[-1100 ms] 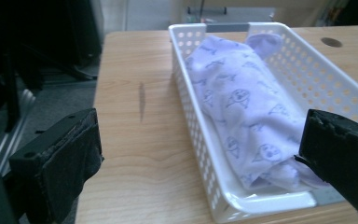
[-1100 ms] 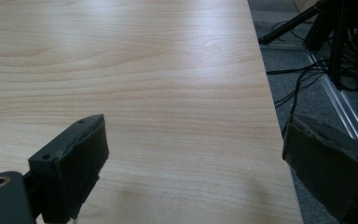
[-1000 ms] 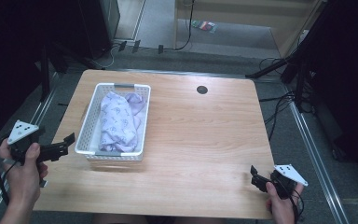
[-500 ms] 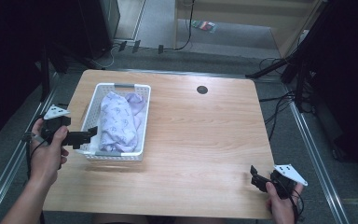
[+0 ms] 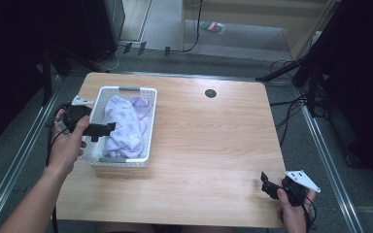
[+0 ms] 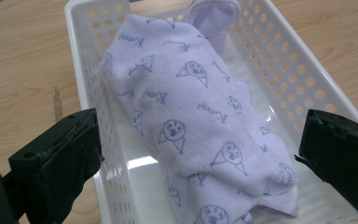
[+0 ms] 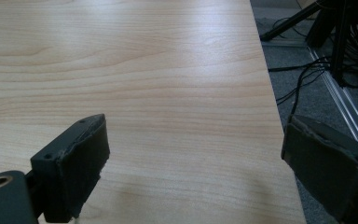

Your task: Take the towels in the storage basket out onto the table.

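A white perforated basket (image 5: 148, 121) stands on the left half of the wooden table and holds a lilac cloth (image 5: 124, 127) printed with small blue faces. My left gripper (image 5: 110, 129) hovers over the basket's left rim, open, its tips just above the cloth. In the left gripper view the cloth (image 6: 200, 112) lies bunched between the two wide-apart jaws, inside the basket (image 6: 284, 65). My right gripper (image 5: 267, 186) rests low at the table's front right corner, open, with bare wood (image 7: 168, 74) ahead of it.
A round cable hole (image 5: 210, 93) sits in the table (image 5: 209, 145) near its far edge. Cables and dark stands (image 5: 311, 73) crowd the floor to the right. The table's right edge (image 7: 270, 93) runs close beside my right gripper.
My left gripper has travelled from the table's left edge up and rightward over the basket rim, above the cloth. The right gripper has stayed put.
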